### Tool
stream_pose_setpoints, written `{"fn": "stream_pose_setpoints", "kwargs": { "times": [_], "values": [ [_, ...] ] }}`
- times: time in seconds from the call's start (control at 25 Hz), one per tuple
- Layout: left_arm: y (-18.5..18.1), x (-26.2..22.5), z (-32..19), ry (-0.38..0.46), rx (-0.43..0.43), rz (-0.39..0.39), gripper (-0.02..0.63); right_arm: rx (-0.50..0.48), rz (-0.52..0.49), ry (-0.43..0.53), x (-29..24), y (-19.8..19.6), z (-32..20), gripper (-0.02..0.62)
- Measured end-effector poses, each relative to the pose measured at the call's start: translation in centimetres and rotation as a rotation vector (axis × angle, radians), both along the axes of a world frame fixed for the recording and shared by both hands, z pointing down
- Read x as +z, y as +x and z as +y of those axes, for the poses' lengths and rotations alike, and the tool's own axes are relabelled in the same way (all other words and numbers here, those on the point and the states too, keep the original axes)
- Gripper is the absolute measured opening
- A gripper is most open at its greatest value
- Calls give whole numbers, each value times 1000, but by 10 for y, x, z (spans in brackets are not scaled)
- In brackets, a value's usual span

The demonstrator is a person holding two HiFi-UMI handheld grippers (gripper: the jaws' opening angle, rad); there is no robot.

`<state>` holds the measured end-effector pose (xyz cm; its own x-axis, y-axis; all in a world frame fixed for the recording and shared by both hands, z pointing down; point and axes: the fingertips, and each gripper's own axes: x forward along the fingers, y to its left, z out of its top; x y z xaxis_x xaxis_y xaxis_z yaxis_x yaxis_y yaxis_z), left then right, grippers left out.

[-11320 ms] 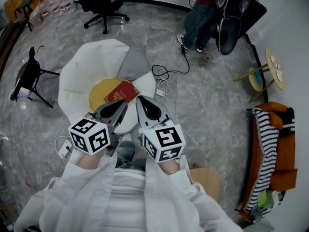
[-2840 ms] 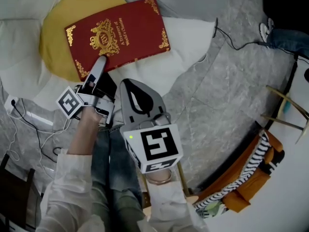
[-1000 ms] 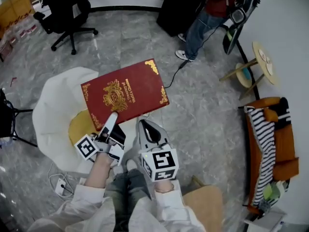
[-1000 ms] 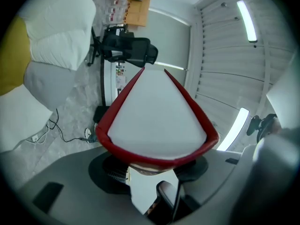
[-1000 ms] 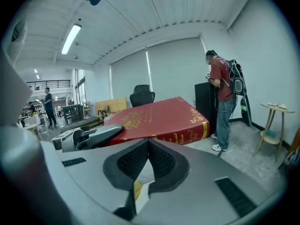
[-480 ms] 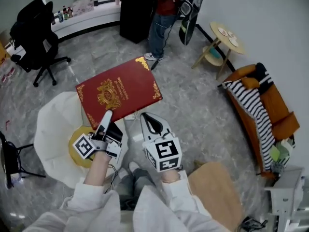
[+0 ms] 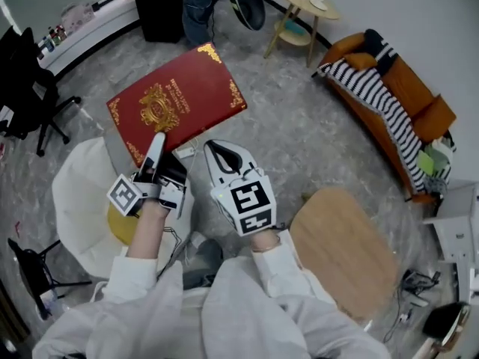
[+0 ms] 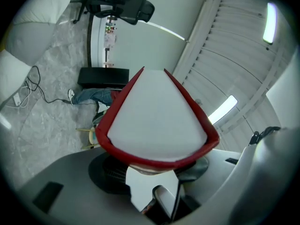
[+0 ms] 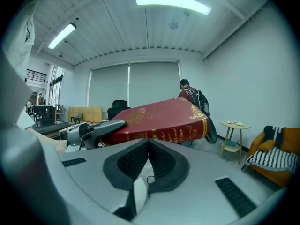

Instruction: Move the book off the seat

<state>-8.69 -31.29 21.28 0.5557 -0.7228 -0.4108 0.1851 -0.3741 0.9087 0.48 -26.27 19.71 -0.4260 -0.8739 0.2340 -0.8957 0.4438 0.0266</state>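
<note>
Head view: white seat (image 7: 75, 193) holds a yellow cushion (image 7: 118, 224). Red book (image 7: 176, 99) is aloft over the grey floor (image 7: 299, 140), past the seat's edge, with the left gripper (image 7: 156, 146) at its near edge.
Left gripper view: jaws part-open, clamped on the book's page edge.
Right gripper view: right gripper (image 9: 147, 145) jaws together, empty, facing the book's spine.

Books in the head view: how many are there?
1. The red book is clamped in the left gripper, raised above the floor. No other shows; some may be hidden.
</note>
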Motion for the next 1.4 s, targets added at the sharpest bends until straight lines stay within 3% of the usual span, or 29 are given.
{"fn": "stream_pose_setpoints", "kwargs": {
  "times": [0.52,0.84,1.28,1.4],
  "values": [
    [139,-12,86,12,166,25,245,177,-33,32,-6,125,101,12],
    [196,-18,150,6,252,13,245,285,-53,48,-11,175,176,12],
    [293,-24,240,26,427,-8,245,445,-59,79,-23,257,273,12],
    [334,-22,269,33,482,-7,245,502,-53,85,-18,294,308,12]
  ]
}}
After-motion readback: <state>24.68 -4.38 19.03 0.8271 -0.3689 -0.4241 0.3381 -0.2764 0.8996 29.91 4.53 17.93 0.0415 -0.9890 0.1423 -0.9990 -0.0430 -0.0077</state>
